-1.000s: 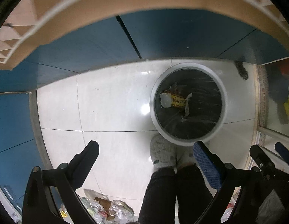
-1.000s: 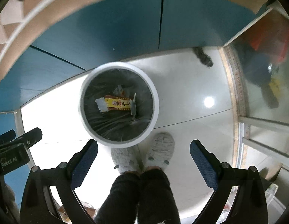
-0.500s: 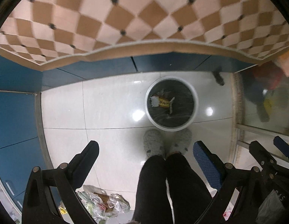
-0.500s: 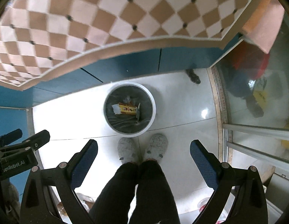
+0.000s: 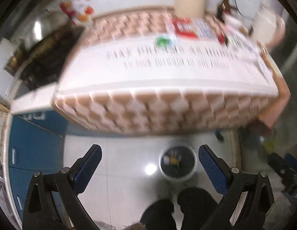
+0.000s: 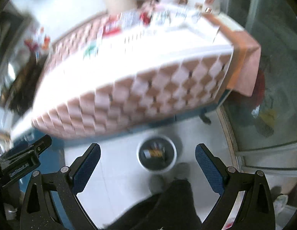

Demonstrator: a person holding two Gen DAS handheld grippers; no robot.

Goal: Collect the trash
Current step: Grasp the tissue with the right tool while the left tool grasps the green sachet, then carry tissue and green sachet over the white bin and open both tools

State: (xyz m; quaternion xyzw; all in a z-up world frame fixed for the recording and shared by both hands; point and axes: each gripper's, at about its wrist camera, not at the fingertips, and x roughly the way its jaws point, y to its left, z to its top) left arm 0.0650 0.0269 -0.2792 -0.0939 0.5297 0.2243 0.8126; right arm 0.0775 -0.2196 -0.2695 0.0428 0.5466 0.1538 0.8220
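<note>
Left hand-held gripper [image 5: 149,158]: released, empty. Right hand-held gripper [image 6: 148,154]: released, empty. Trash bin [image 5: 177,162]: on floor, 6 o'clock of desk [image 5: 167,76]. Wrappers [image 5: 184,27]: desk, 12 o'clock, blurred. Risk: fast swing could misjudge a thin wrapper, nudging neighbouring items.

Bin [image 5: 177,163] on floor [image 5: 129,172] before table [image 5: 167,72]; wrapper [image 6: 155,152] in bin; packets [image 5: 185,27] on table.

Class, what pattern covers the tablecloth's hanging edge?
The tablecloth has a brown-and-pale-pink diamond check, clearest in the right wrist view.
</note>
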